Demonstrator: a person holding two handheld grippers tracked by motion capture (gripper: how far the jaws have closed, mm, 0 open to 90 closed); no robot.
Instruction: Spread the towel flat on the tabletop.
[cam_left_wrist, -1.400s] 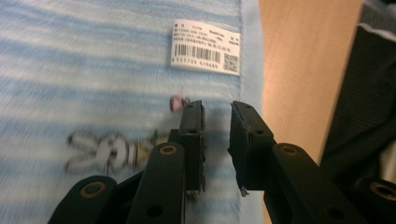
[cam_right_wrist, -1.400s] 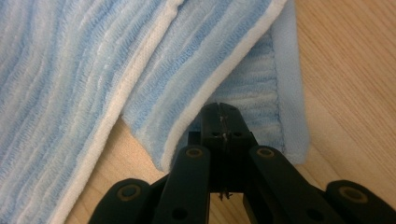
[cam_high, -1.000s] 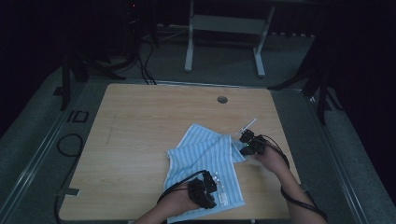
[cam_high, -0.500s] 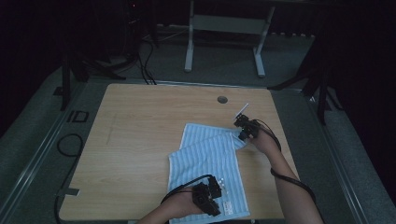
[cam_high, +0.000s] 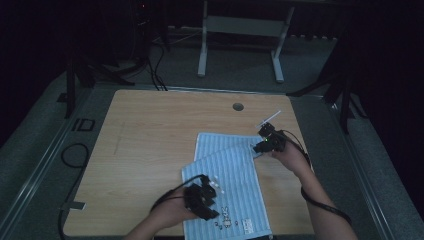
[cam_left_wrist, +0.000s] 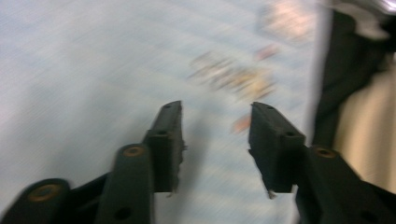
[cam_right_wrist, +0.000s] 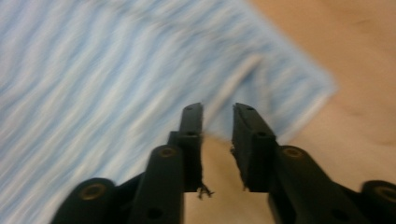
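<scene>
Left gripper view has the left gripper released, jaws apart over the blue-and-white striped cloth towel, lying at 5 o'clock on the light wooden table. Versus 1 second ago, the towel's folded flap is spread out. At 3 o'clock, the right gripper has opened and let its corner go.

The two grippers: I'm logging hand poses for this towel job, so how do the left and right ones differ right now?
The left gripper has its jaws spread wide over the printed near end of the blue striped towel; the right gripper has its jaws closer together, at the towel's far right corner beside bare table. In the high view the left sits near the person, the right farther out. Both are open and grip nothing.
</scene>
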